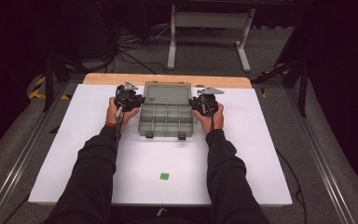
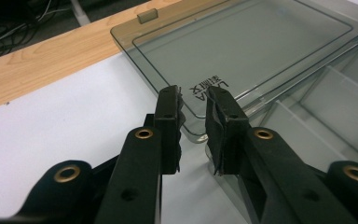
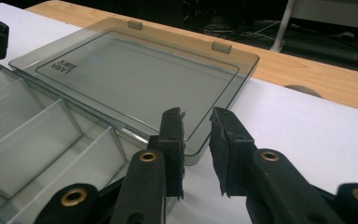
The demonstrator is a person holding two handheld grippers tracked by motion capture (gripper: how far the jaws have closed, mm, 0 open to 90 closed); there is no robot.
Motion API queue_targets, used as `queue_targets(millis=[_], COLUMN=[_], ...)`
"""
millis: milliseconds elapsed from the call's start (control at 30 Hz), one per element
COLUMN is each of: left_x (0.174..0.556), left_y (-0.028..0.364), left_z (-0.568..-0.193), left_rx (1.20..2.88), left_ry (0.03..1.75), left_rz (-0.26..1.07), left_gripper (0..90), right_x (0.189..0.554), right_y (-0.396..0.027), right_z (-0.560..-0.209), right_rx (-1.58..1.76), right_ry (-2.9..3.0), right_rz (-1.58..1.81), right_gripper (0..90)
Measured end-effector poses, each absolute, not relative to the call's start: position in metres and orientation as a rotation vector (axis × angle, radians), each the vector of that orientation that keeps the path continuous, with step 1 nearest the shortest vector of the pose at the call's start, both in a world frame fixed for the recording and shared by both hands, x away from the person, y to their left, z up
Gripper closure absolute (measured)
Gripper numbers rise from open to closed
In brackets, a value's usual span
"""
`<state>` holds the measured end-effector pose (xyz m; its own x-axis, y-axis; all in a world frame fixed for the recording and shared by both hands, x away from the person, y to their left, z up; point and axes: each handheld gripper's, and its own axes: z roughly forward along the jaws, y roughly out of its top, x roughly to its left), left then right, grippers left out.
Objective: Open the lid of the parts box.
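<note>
The clear plastic compartment box [image 1: 165,120] sits at the centre of the white counter [image 1: 242,154], its lid [image 1: 167,94] already swung fully open and lying flat toward the top of the frame. Every compartment looks empty. The left hand-held gripper [image 1: 139,100] and right hand-held gripper [image 1: 195,103] flank the hinge corners, jaws parted, grasping nothing. Filling or closing seems left. A green square [image 1: 164,176] lies lower centre.
</note>
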<state>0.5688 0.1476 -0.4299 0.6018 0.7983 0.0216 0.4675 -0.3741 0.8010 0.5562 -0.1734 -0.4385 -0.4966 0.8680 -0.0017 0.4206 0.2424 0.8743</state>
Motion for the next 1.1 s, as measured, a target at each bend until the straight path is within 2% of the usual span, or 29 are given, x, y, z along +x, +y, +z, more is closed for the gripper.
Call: queue_targets(millis=[767, 1100], left_x=[0.518, 0.49], left_y=[0.163, 0.168], left_z=[-0.409, -0.403], left_rx=[2.066, 2.06], left_ry=[0.772, 0.669], left_rz=[0.626, 0.618], left_gripper=[71.5, 69.4], right_x=[0.51, 0.484], right_y=[-0.177, -0.176], right_z=[-0.423, -0.418], right_rx=[0.97, 0.853], right_ry=[2.077, 2.126], right_rz=[1.247, 1.247], right_gripper=[73.1, 72.8])
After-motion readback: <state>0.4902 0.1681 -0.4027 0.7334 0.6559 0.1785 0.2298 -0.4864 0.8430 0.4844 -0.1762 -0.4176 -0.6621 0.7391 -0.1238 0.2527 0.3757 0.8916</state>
